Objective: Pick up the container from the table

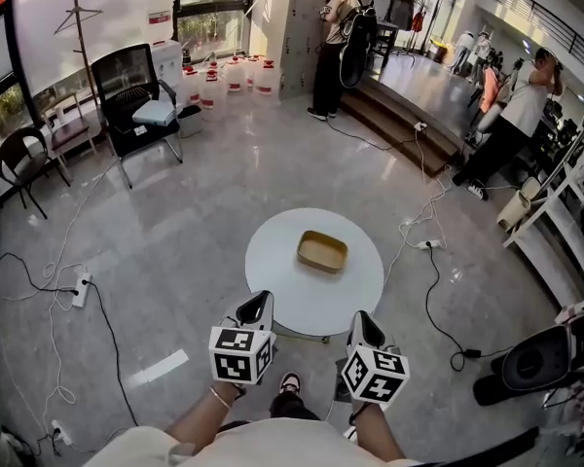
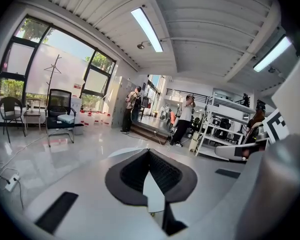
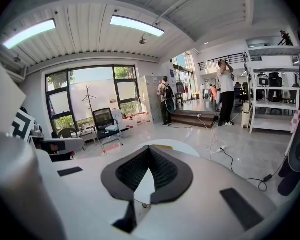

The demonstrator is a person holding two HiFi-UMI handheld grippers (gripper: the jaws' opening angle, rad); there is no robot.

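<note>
One tan, open-topped container (image 1: 322,251) sits on the one round white table (image 1: 273,280), a little past the table's middle and towards its right side, with nothing else on the tabletop. Two hand-held grippers are held at the near edge of the table, well apart from the container. The left hand-held gripper (image 1: 258,305) has its jaws pressed together with nothing between them, and the right hand-held gripper (image 1: 363,321) is the same, jaws together and empty. Each carries one cube with square markers. In the right gripper view a thin tan strip of the container shows just past the closed jaw tips. On the grey floor (image 1: 175,222) beyond the table stand one black office chair (image 1: 136,100), one coat stand (image 1: 78,17) and a row of white jugs (image 1: 229,76) by the window, too small to count. Two people stand out clearly, one at the lockers (image 1: 337,42) and one by the shelves (image 1: 511,115).
</note>
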